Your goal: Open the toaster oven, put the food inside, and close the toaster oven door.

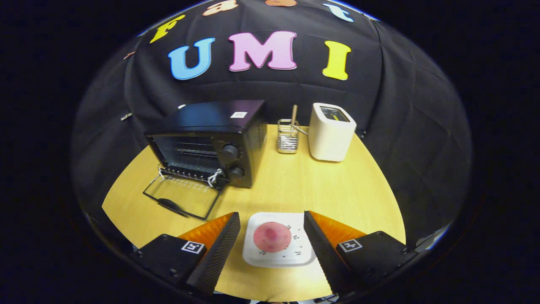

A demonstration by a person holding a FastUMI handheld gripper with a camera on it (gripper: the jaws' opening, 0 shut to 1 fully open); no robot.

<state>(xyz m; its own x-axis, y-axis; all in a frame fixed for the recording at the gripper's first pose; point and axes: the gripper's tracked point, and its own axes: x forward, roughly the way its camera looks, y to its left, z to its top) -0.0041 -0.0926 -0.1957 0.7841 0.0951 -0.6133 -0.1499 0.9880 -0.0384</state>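
A black toaster oven (209,141) stands on the wooden table (295,185), beyond my fingers and to the left. Its glass door (184,196) hangs open, folded down flat onto the table, and the wire rack inside shows. A round pink piece of food (272,237) lies on a white square plate (257,253) between my two fingers. My gripper (272,221) is open above the plate, one finger on each side of it, touching nothing.
A white pop-up toaster (330,131) stands at the back right of the table. Beside it, next to the oven, is a small wire holder (287,136) with a wooden stick in it. Black cloth walls close in the booth.
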